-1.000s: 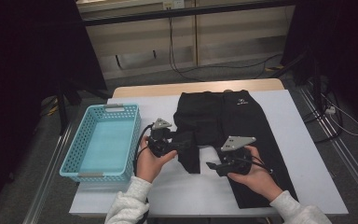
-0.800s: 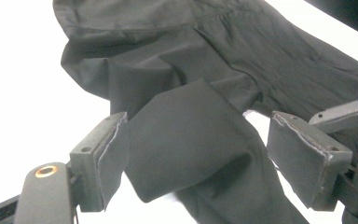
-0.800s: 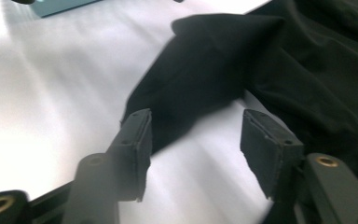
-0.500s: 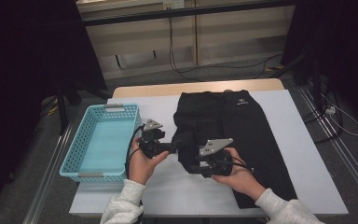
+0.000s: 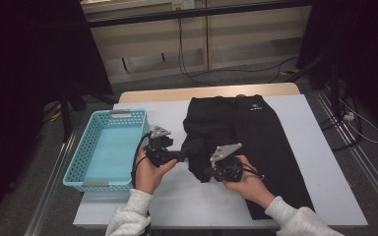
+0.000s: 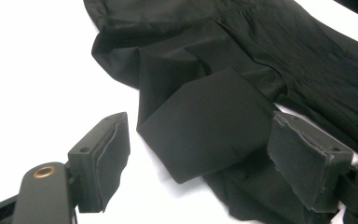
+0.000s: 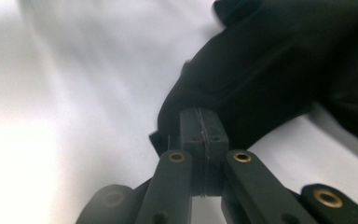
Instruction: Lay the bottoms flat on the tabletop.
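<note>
Lighting: dim room, dark surround; white table (image 5: 295, 147) brightly lit from overhead. Right gripper view blurred, glare-washed; left gripper view sharp.

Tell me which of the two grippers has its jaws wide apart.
The left gripper, beside the basket: its pads stand apart around the trousers' folded end. The right gripper's pads meet.

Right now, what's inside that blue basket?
The blue basket shows only its bare light-blue floor in the high view. Its near wall hides a thin strip of floor behind it.
</note>
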`<state>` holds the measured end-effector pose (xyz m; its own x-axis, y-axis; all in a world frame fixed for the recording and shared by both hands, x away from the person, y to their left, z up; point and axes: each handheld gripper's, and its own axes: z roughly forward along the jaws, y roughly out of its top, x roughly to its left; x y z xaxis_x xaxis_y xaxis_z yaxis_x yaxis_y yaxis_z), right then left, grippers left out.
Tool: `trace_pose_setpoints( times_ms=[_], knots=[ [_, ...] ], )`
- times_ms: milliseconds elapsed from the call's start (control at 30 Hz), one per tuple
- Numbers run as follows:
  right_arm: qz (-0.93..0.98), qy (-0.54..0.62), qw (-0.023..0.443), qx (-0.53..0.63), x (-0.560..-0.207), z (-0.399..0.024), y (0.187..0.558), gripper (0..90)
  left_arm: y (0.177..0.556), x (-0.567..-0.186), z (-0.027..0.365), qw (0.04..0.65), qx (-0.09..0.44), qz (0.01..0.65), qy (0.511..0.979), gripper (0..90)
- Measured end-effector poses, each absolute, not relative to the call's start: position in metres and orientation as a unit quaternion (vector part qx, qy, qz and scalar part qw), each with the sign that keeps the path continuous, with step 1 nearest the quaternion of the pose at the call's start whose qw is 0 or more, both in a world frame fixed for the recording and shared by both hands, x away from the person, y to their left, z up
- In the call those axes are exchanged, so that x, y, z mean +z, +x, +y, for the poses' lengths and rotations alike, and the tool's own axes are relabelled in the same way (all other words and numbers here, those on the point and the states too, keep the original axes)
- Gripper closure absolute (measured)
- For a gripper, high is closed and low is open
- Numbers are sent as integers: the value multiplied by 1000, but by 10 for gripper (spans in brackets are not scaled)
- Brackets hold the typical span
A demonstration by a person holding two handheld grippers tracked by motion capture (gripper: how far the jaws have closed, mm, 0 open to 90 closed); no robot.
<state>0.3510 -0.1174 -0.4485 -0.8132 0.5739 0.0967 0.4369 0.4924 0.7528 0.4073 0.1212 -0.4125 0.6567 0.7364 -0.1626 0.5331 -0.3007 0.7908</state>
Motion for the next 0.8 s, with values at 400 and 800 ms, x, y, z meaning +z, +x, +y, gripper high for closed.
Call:
trace_pose_setpoints(
  times_ms=[400, 800],
  knots=[
    [832, 346, 105, 421, -440, -164, 356, 900, 413, -435, 117, 394, 110, 388, 826, 259],
    [837, 340, 130, 409, -442, -166, 353, 817, 417, -454, 108, 377, 73, 380, 842, 656]
  ],
)
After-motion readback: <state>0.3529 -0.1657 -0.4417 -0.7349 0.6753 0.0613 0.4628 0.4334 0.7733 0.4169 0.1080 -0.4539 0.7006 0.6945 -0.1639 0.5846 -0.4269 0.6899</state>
